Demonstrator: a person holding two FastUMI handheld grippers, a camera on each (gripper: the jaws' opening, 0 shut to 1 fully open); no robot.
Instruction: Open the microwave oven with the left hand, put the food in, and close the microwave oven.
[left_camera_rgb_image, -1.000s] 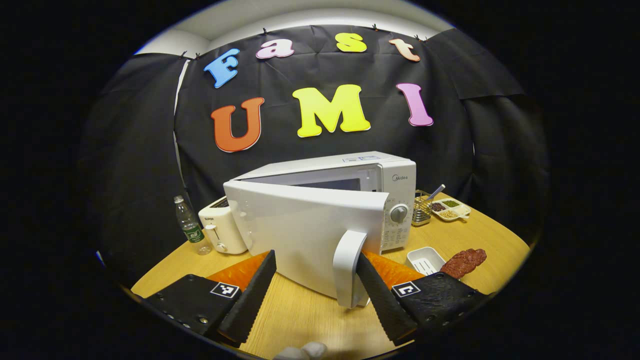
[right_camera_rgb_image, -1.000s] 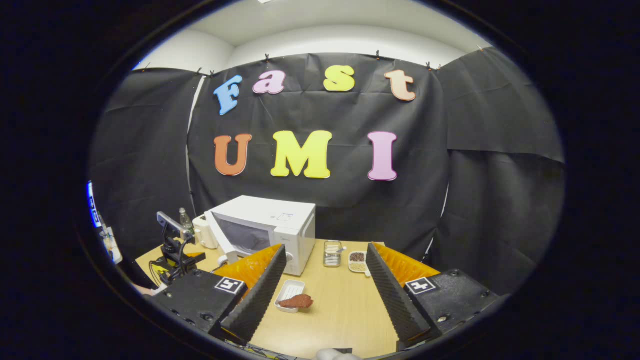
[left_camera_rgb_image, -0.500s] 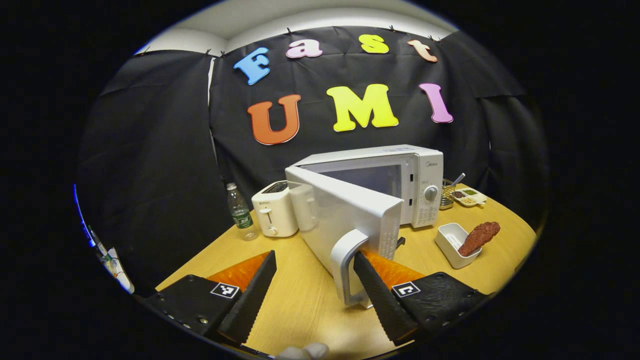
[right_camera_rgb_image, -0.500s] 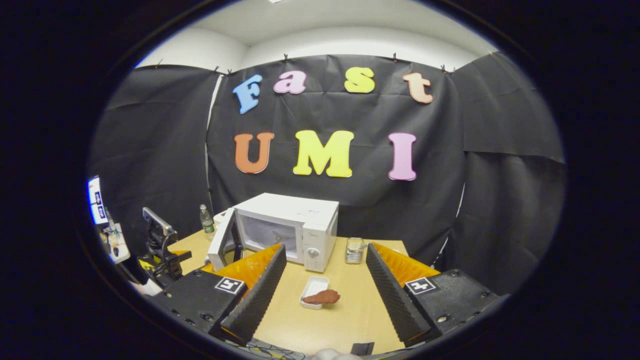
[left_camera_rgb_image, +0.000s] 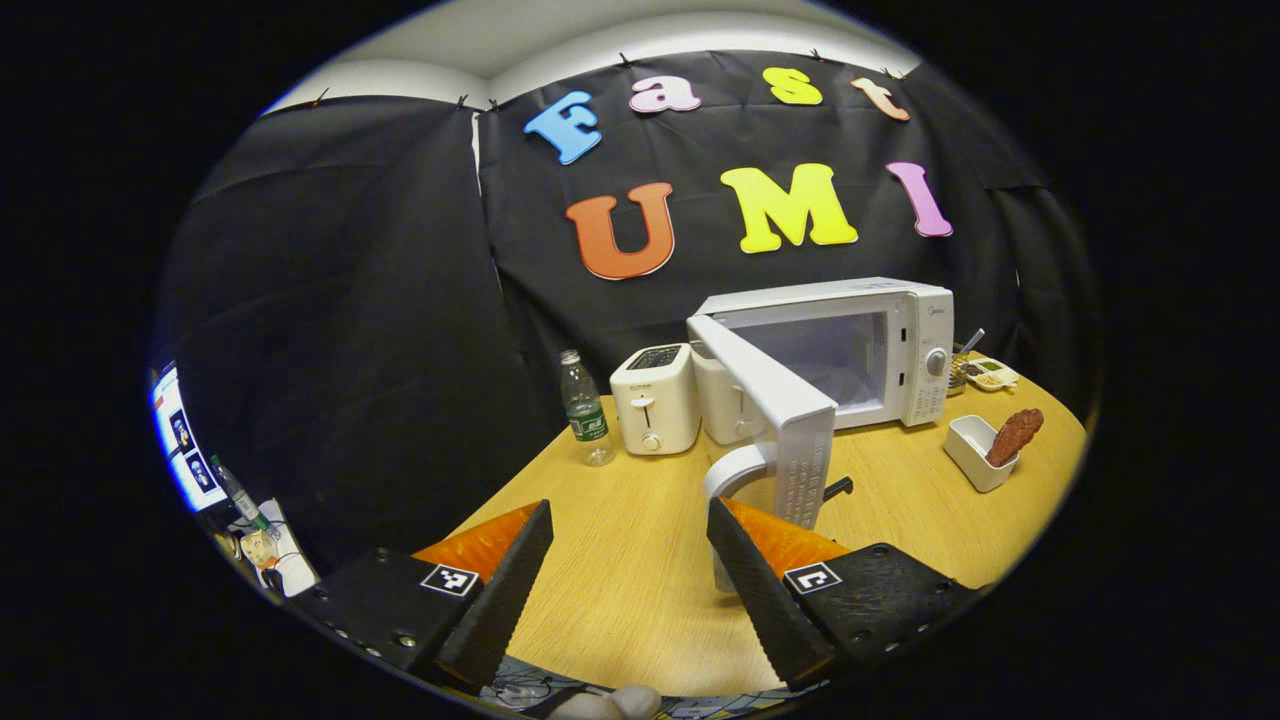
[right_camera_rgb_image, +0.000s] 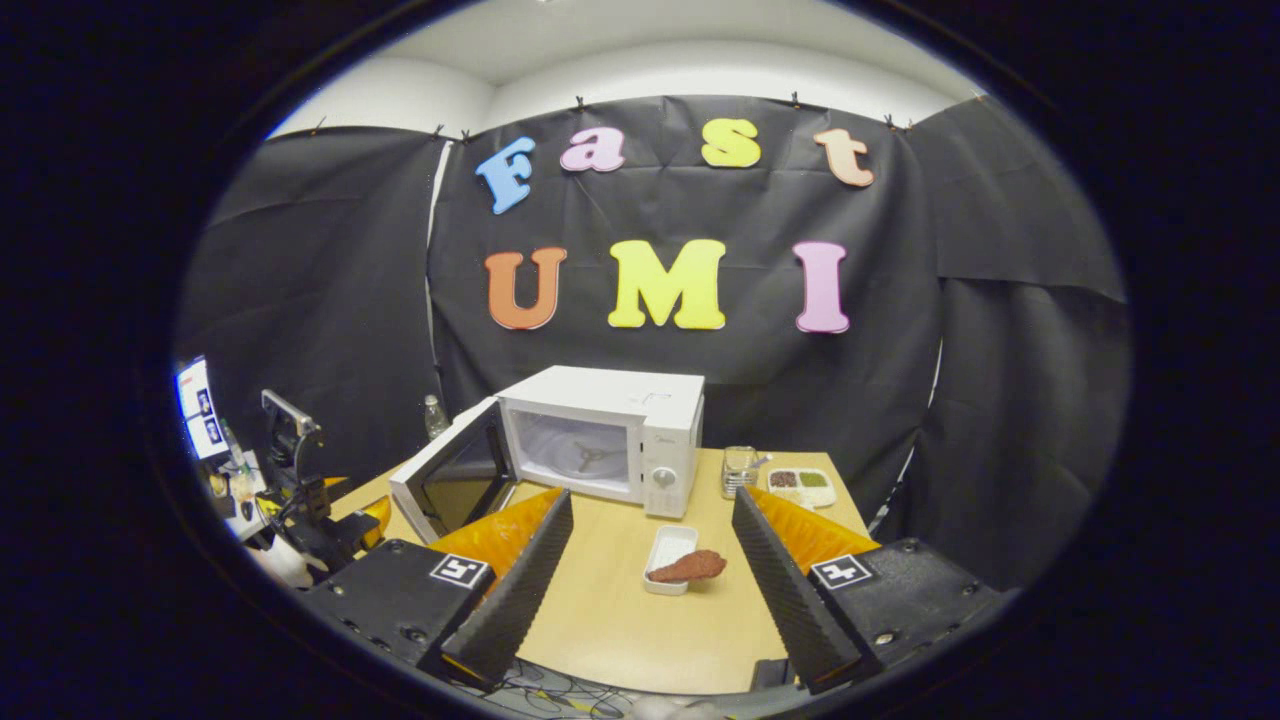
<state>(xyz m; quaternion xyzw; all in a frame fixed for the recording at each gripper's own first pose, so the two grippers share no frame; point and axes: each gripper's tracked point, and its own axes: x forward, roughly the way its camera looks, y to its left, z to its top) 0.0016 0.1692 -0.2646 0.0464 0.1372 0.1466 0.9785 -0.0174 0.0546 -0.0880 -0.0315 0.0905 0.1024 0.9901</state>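
Observation:
The white microwave (left_camera_rgb_image: 850, 345) stands at the back of the wooden table with its door (left_camera_rgb_image: 790, 420) swung wide, edge-on toward me. My left gripper (left_camera_rgb_image: 630, 585) is open, and the door's handle (left_camera_rgb_image: 735, 475) rests against the inner side of its right finger. A reddish-brown piece of food (left_camera_rgb_image: 1012, 437) lies on a small white tray (left_camera_rgb_image: 968, 455) right of the microwave. In the right gripper view the microwave (right_camera_rgb_image: 650, 420) shows its bare cavity and the open door (right_camera_rgb_image: 450, 480). My right gripper (right_camera_rgb_image: 650, 590) hangs open above the table, short of the food (right_camera_rgb_image: 690, 567) on its tray (right_camera_rgb_image: 668, 545).
A white toaster (left_camera_rgb_image: 655, 400) and a plastic bottle (left_camera_rgb_image: 585, 410) stand left of the microwave. A metal jar (right_camera_rgb_image: 740, 470) and a divided condiment dish (right_camera_rgb_image: 800, 482) sit to its right. A stand and a screen (right_camera_rgb_image: 195, 405) are off the table's left edge.
The microwave door has swung from partly open to wide open, pulled by my left gripper moving back and left. The right gripper stayed open, and its view shifted slightly.

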